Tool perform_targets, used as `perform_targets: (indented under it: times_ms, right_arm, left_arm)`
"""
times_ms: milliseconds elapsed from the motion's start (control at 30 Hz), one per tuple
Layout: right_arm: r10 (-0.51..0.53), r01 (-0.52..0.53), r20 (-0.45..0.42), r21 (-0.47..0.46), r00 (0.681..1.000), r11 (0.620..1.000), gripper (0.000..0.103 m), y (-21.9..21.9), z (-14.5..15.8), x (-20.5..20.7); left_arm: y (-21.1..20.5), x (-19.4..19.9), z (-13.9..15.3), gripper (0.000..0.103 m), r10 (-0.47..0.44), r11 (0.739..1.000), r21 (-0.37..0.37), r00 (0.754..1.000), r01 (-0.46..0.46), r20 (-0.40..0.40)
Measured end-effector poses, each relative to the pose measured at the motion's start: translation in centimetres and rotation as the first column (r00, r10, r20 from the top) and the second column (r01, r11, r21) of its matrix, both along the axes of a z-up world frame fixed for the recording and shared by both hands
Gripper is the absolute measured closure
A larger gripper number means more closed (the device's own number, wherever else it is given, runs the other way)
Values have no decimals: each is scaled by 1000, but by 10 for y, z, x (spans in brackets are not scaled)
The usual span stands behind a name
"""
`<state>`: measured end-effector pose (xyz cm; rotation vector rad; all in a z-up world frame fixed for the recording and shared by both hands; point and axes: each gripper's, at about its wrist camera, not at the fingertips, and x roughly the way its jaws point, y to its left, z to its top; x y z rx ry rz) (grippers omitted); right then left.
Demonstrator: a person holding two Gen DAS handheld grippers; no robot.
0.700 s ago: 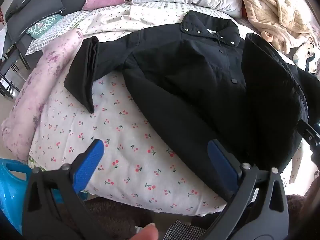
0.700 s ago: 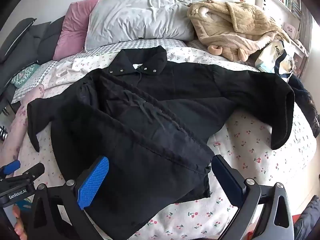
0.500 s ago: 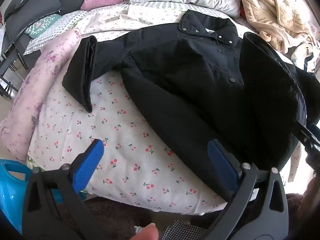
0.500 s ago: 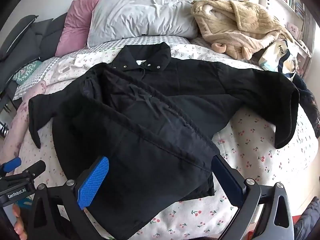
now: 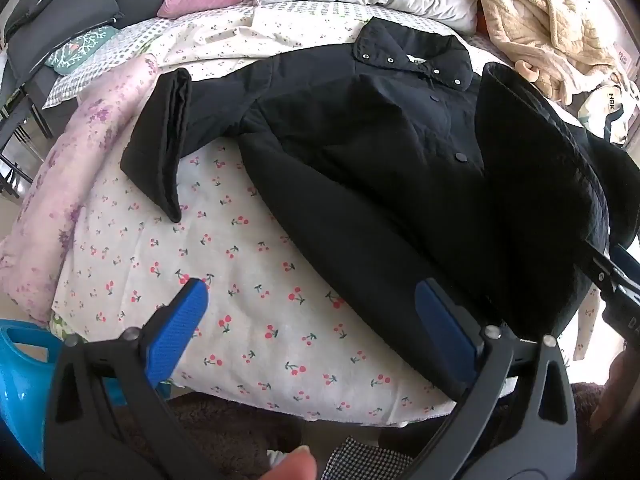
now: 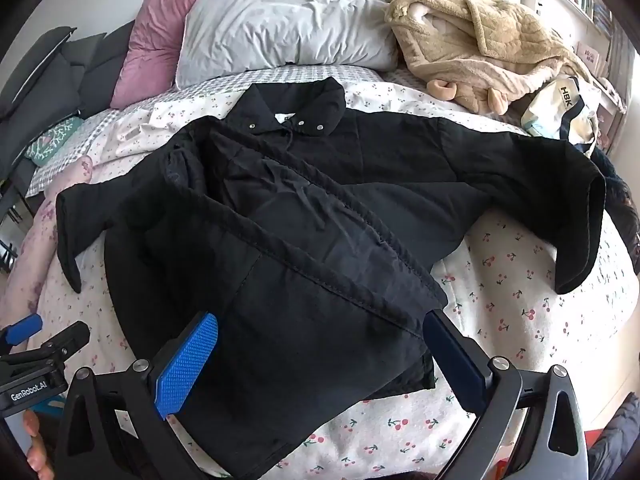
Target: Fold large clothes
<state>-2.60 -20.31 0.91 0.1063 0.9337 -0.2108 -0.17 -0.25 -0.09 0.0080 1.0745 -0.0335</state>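
A large black coat (image 5: pixel 360 152) (image 6: pixel 304 240) lies face up on the cherry-print bed sheet (image 5: pixel 224 280) (image 6: pixel 520 312), collar toward the pillows. One front panel is flipped open over the body. Its left sleeve (image 5: pixel 160 148) and right sleeve (image 6: pixel 560 208) spread out to the sides. My left gripper (image 5: pixel 312 320) hovers open above the sheet beside the coat's lower hem, nothing between its blue pads. My right gripper (image 6: pixel 320 356) is open over the coat's lower edge, not pressing on the cloth. The left gripper's body (image 6: pixel 36 364) shows at the left edge of the right wrist view.
Grey pillow (image 6: pixel 288 24) and pink pillow (image 6: pixel 152 40) sit at the head of the bed. A beige fleece garment (image 6: pixel 480 48) and a white bag (image 6: pixel 560 112) lie at the far right. A pink floral blanket (image 5: pixel 72 184) runs along the left side; a blue plastic item (image 5: pixel 20 380) sits below.
Both views have shifted slightly, with the coat sitting a little lower in the frames. Both grippers remain open and the coat has not moved on the bed.
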Motion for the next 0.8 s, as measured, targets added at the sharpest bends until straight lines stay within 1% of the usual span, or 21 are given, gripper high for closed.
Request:
perform_targets:
  times_ms: [800]
  right_arm:
    - [-11, 11, -3, 20, 1000, 1000, 0, -6, 2, 0]
  left_arm:
    - [-2, -3, -3, 0, -7, 1000, 6, 1000, 7, 4]
